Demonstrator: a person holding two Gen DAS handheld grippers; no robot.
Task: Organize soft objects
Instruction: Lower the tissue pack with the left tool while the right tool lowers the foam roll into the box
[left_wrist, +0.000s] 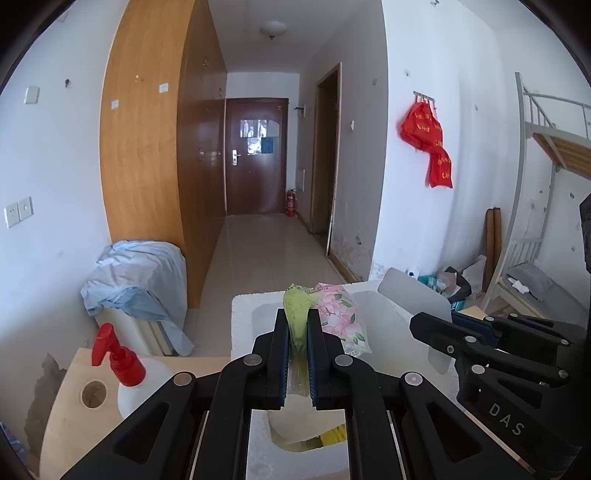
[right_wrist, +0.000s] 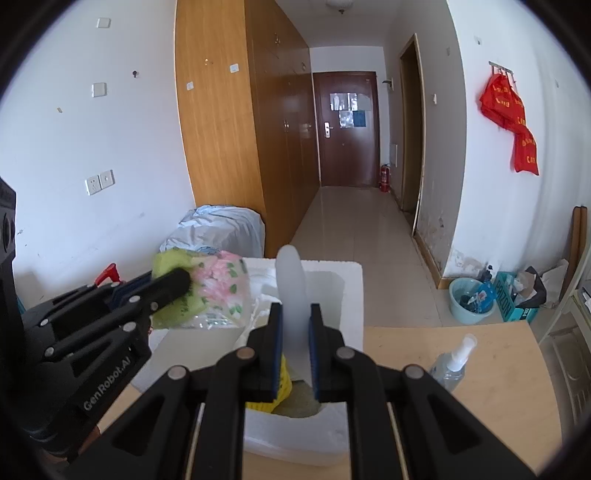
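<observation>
My left gripper (left_wrist: 298, 328) is shut on a soft pack with green and pink flower print (left_wrist: 341, 317) and holds it above a white foam box (left_wrist: 240, 317). The same pack (right_wrist: 218, 291) shows in the right wrist view, held by the left gripper (right_wrist: 173, 288). My right gripper (right_wrist: 294, 325) is shut on a translucent white plastic sheet (right_wrist: 291, 295), upright over the foam box (right_wrist: 351, 291). That sheet (left_wrist: 413, 295) and the right gripper (left_wrist: 436, 325) show at the right in the left wrist view. A yellow item (right_wrist: 282, 387) lies in the box.
A red-topped spray bottle (left_wrist: 122, 369) stands on the wooden table (left_wrist: 70, 402) left of the box. A small clear spray bottle (right_wrist: 452, 360) lies on the table (right_wrist: 498, 369) to the right. A blue-cloth-covered pile (left_wrist: 136, 280) and a blue basin (right_wrist: 471, 299) sit on the floor.
</observation>
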